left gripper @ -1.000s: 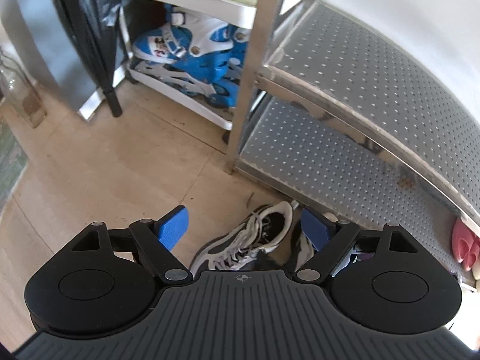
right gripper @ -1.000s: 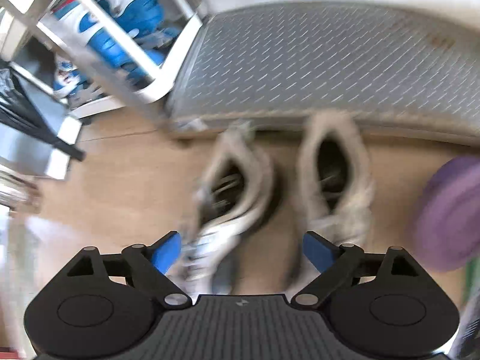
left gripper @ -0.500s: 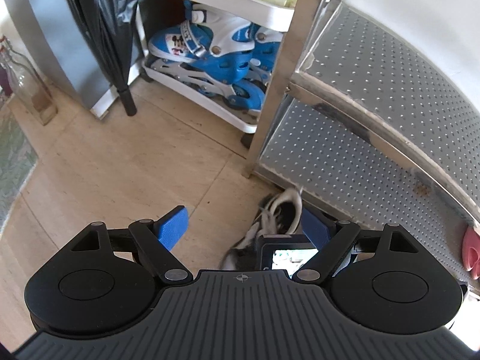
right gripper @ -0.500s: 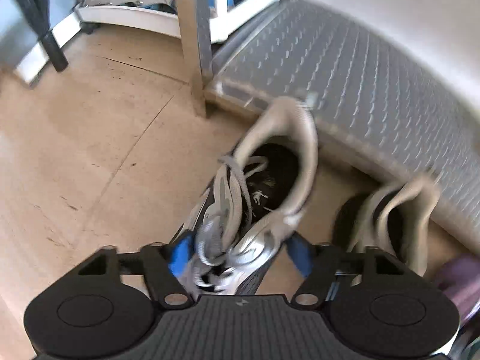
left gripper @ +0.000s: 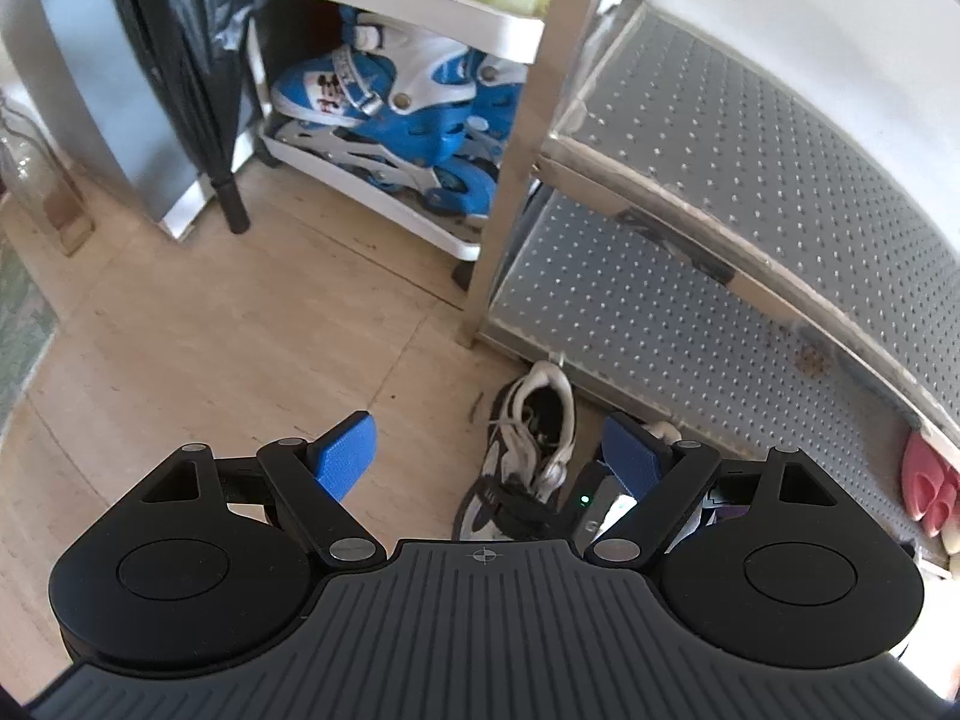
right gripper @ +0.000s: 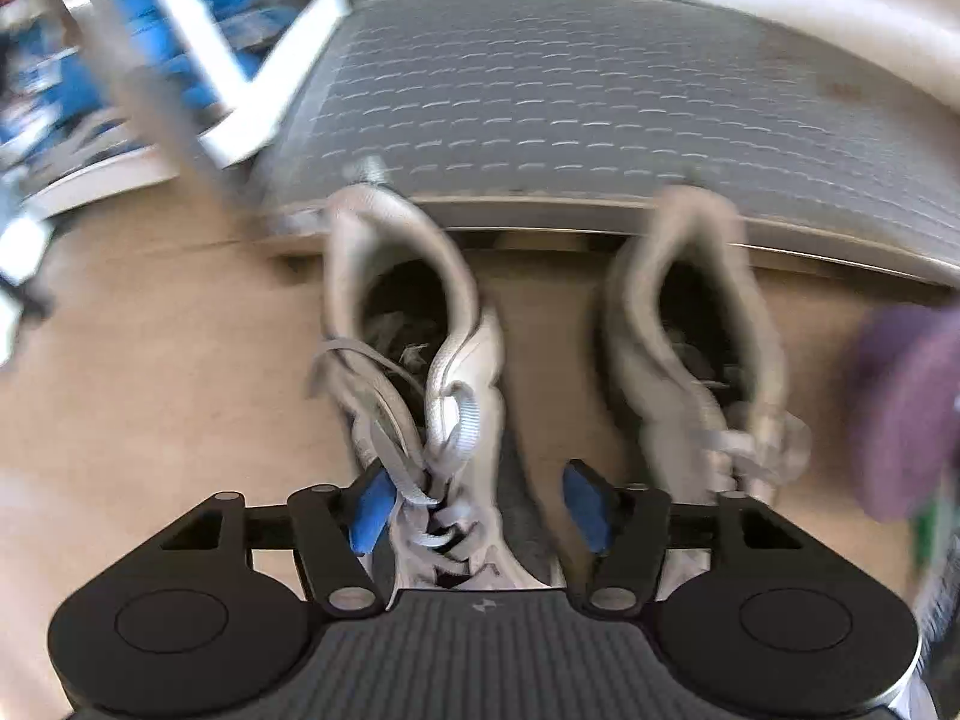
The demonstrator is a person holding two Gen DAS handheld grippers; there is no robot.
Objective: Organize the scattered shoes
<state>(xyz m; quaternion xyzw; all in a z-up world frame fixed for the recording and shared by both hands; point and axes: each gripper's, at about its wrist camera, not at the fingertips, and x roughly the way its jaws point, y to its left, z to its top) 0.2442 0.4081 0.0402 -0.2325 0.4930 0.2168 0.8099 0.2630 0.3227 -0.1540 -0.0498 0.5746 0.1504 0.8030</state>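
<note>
Two grey sneakers, the left sneaker [right gripper: 420, 360] and right sneaker [right gripper: 690, 348], are lying heel-first against the perforated shelf's front edge [right gripper: 600, 228], open floor [left gripper: 210, 330] to the left. The right claw [right gripper: 480, 507], angled steeply down, has just been opening, straddling the left sneaker's laces without pressing. The left claw [left gripper: 492, 459] is hanging wide and empty.
</note>
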